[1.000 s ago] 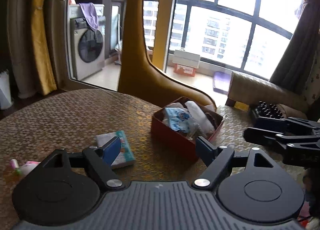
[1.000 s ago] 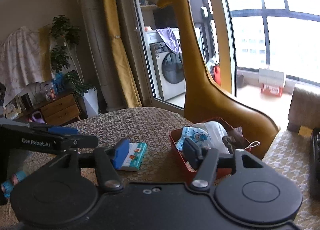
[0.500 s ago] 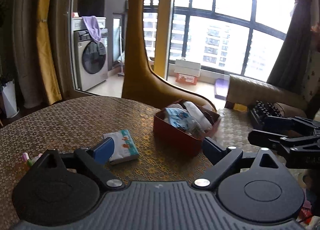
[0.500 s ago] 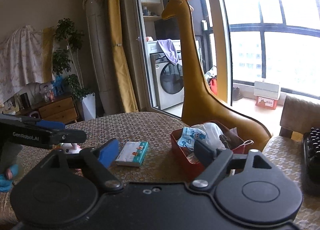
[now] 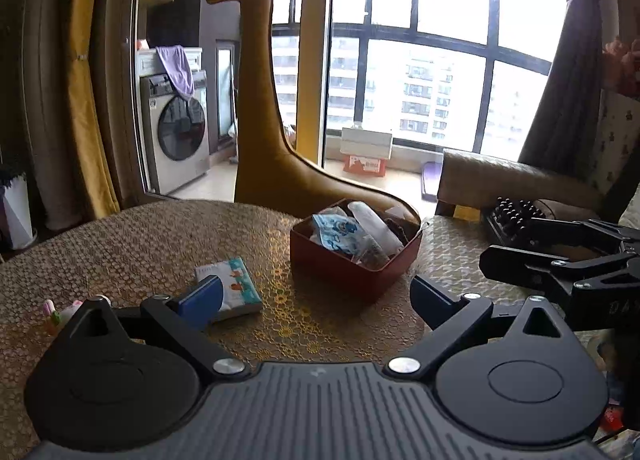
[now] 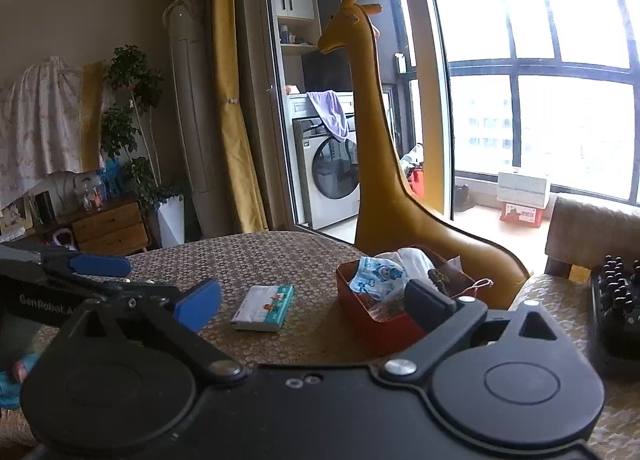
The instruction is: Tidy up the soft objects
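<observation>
Both claws, the left gripper [image 5: 316, 298] and the right gripper [image 6: 316, 302], have just been opening and now stand spread and empty, pulled back from the red box [image 5: 352, 266] of soft things. One tissue pack [image 5: 234, 288] lies beside it, probably next.

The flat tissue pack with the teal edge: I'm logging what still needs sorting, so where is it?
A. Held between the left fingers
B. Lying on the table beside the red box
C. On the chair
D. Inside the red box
B: the flat tissue pack with the teal edge lies on the woven table, apart from the red box, with nothing gripping it.
</observation>
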